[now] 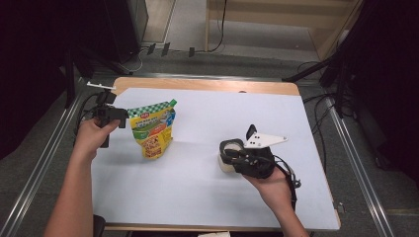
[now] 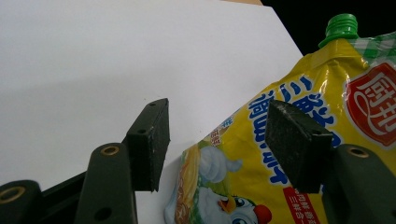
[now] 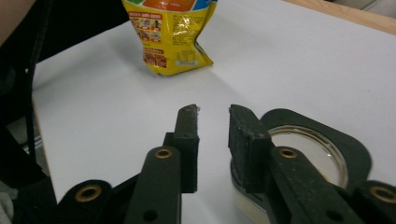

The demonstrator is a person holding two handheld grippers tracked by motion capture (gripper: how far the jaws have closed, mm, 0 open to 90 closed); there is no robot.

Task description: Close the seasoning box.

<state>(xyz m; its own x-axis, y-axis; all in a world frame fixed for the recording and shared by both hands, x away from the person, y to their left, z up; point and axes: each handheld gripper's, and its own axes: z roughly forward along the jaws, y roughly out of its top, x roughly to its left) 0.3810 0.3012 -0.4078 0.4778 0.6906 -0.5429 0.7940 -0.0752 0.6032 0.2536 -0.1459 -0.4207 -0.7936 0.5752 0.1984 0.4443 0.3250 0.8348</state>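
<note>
The yellow stand-up foil pouch point(image 1: 152, 131) with a green screw cap point(image 2: 342, 25) and a green-checked top band is stood upright on its flat bottom, on the white sheet point(image 1: 207, 197) that covers the wooden table point(image 1: 207, 85). It is placed towards the left part of the sheet, printed face towards the person, so that its upper corner can be reached from the side.

The left gripper point(image 1: 123, 118) is held level at the pouch's upper left corner. In the left gripper view its jaws are seen parted, with the pouch's edge point(image 2: 359, 70) lying in and behind the gap. One pad is seen against bare sheet and the other in front of the print. Whether that pad touches the foil cannot be told, and no squeeze is seen in the foil. The gripper point(image 2: 215, 135) is judged to be set there so that the pouch can be steadied or pinched by its flat seam.

Well to the right of the pouch and nearer the person, a round cream tub with a black-rimmed clear lid point(image 1: 227, 163) is set on the sheet. The right gripper point(image 1: 232, 150) is held just over it. In the right gripper view a narrow gap is left between the jaws point(image 3: 212, 116), nothing is held in it, and one jaw is seen in front of the lid's rim point(image 3: 313, 149). It is judged to be lined up for a grip on that rim, with the pouch point(image 3: 173, 32) seen beyond.
</note>
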